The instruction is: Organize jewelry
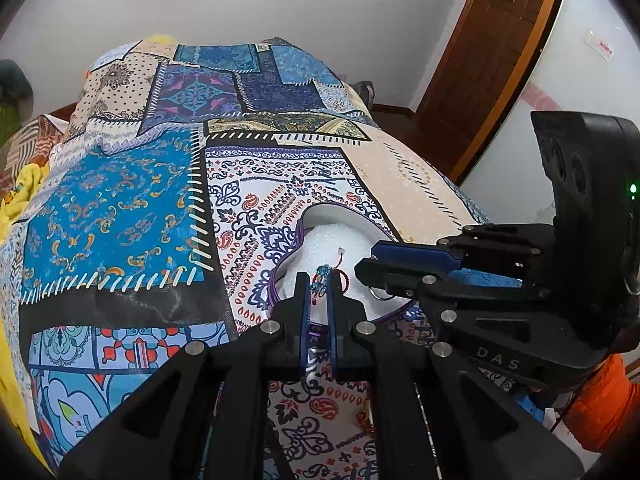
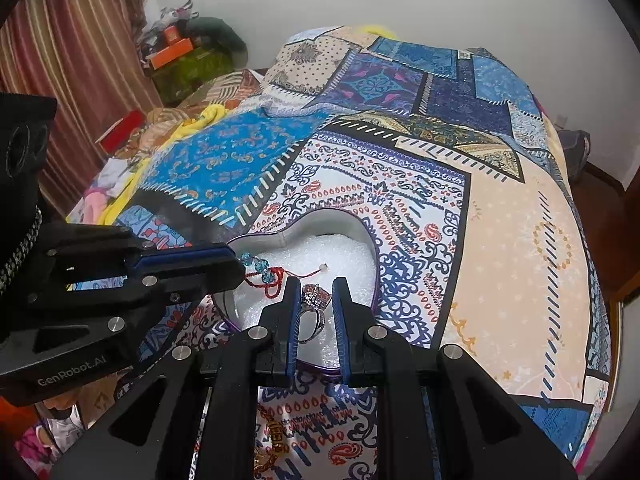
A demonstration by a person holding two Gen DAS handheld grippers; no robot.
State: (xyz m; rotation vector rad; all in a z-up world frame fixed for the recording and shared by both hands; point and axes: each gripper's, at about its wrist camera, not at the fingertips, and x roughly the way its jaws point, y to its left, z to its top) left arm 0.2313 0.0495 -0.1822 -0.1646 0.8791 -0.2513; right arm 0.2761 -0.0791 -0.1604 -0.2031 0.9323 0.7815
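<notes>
In the right wrist view, the left gripper (image 2: 240,266) reaches in from the left edge, its jaws narrowed on a red cord bracelet with blue beads (image 2: 262,274) at the left rim of a heart-shaped box (image 2: 308,220) lying on the patchwork bedspread (image 2: 520,240). White foam (image 2: 344,252) lines the box. At lower centre, the right gripper (image 2: 316,300) has its jaws narrowly apart around a stone-set ring (image 2: 314,300) on the foam; the ring touches the left jaw, but contact with the right jaw cannot be told. Gold-toned jewelry (image 2: 272,436) lies on the bedspread at the bottom.
</notes>
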